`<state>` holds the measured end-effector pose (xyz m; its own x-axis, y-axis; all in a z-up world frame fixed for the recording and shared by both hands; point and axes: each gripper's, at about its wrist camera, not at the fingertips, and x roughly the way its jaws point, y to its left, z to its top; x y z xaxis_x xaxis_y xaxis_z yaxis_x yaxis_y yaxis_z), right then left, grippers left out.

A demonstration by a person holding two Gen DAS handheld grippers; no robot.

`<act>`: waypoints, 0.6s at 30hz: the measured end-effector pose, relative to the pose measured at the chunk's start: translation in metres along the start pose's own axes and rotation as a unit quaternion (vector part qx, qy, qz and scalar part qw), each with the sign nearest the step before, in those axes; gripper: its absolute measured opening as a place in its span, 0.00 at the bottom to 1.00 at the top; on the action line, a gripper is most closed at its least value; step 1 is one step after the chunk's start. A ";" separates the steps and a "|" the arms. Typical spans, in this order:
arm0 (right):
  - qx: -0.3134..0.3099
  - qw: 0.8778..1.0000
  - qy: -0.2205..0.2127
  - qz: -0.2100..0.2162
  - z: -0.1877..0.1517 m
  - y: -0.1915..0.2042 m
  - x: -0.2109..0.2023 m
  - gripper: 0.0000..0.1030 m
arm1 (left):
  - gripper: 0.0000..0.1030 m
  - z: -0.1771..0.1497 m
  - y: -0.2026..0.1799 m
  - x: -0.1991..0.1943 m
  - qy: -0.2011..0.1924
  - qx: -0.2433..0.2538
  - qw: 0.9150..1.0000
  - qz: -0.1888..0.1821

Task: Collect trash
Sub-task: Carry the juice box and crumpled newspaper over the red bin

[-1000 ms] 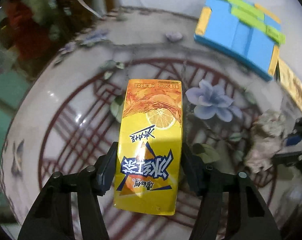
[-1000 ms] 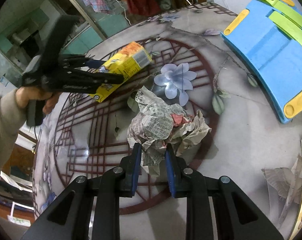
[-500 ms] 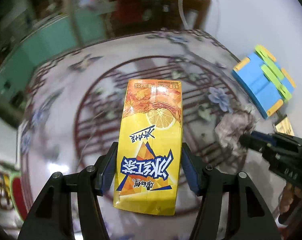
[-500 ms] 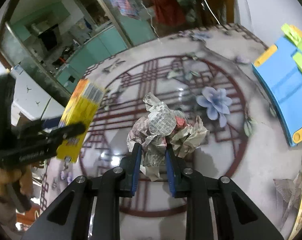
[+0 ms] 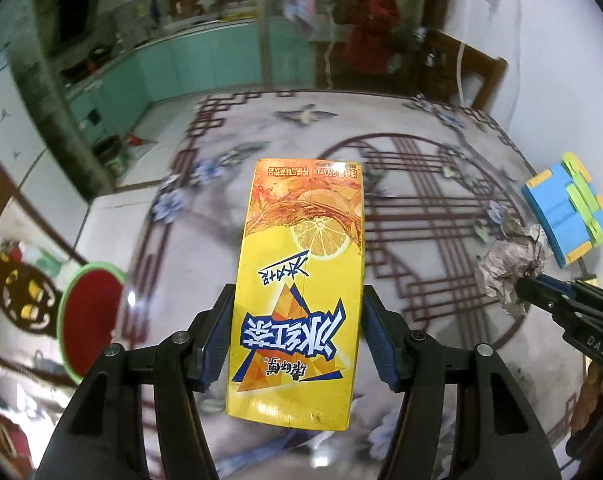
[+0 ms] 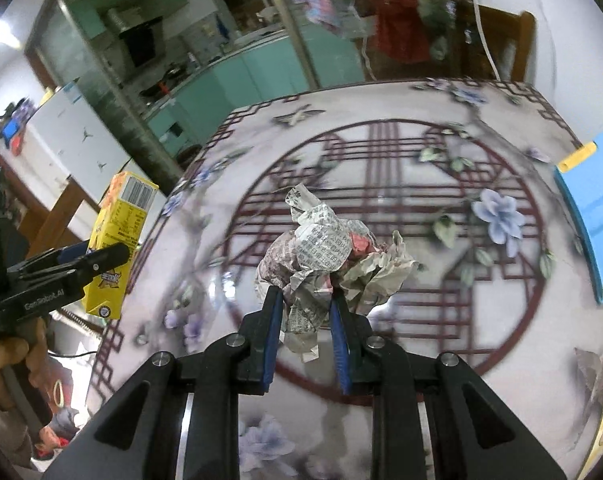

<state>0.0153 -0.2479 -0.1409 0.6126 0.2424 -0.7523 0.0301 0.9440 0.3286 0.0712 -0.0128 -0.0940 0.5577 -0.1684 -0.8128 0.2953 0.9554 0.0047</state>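
A yellow iced-tea carton (image 5: 301, 280) with a lemon picture is clamped between the blue pads of my left gripper (image 5: 297, 332), lifted over the left part of the patterned table (image 5: 441, 208). From the right wrist view the same carton (image 6: 119, 240) hangs at the left over the table's edge, in the left gripper (image 6: 97, 258). My right gripper (image 6: 305, 312) is shut on a crumpled newspaper wad (image 6: 325, 256), held above the table's middle. In the left wrist view that wad (image 5: 509, 268) and the right gripper (image 5: 541, 286) show at the right.
A blue box with green and yellow clips (image 5: 565, 216) lies at the table's right; it also shows as the blue box (image 6: 593, 216). A red bin with a green rim (image 5: 89, 316) stands on the floor left of the table. A hand (image 6: 9, 356) grips the left tool.
Both grippers have risen with their loads. The left one has swung leftward and rolled, bringing the red bin and kitchen into view. The paper wad has come off the table.
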 end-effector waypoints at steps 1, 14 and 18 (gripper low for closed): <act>-0.005 1.000 0.000 0.002 0.000 0.007 0.000 0.20 | 0.57 -0.002 0.004 -0.001 -0.001 -0.004 1.000 0.001; -0.045 0.999 0.002 0.007 0.003 0.082 0.017 0.20 | 0.57 -0.020 0.064 -0.012 -0.012 -0.026 0.999 0.020; -0.050 0.999 0.005 0.006 0.003 0.104 0.024 0.20 | 0.57 -0.024 0.088 -0.013 -0.011 -0.034 0.999 0.021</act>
<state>0.0356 -0.1443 -0.1235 0.6050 0.2560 -0.7540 -0.0568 0.9584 0.2797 0.0715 0.0795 -0.0965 0.5854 -0.1327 -0.7998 0.2178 0.9760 -0.0025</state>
